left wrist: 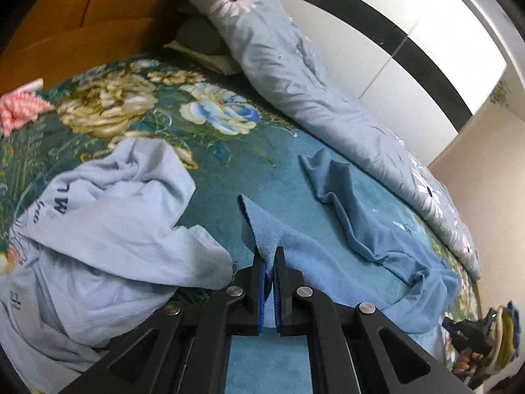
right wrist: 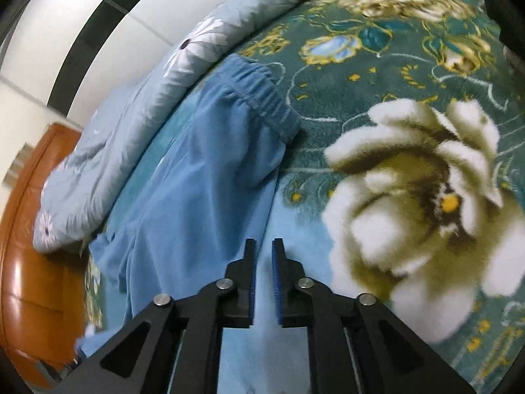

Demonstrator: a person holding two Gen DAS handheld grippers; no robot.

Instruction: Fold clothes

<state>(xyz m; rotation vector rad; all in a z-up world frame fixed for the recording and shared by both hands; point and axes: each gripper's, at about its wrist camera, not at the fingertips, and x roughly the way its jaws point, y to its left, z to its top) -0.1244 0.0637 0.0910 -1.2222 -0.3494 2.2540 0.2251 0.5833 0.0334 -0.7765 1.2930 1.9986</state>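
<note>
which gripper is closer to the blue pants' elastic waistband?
Probably right. The right gripper hovers open over the blue pants, waistband ahead of it. The left gripper pinches another edge; no waistband identifiable in its view.

Our left wrist view looks low along the bed (left wrist: 229, 151) toward the headboard (left wrist: 82, 26). Our right wrist view faces down, close over it. Both share the blue trousers (left wrist: 361, 229) (right wrist: 203, 170) and quilt (left wrist: 311, 82) (right wrist: 124, 124).
</note>
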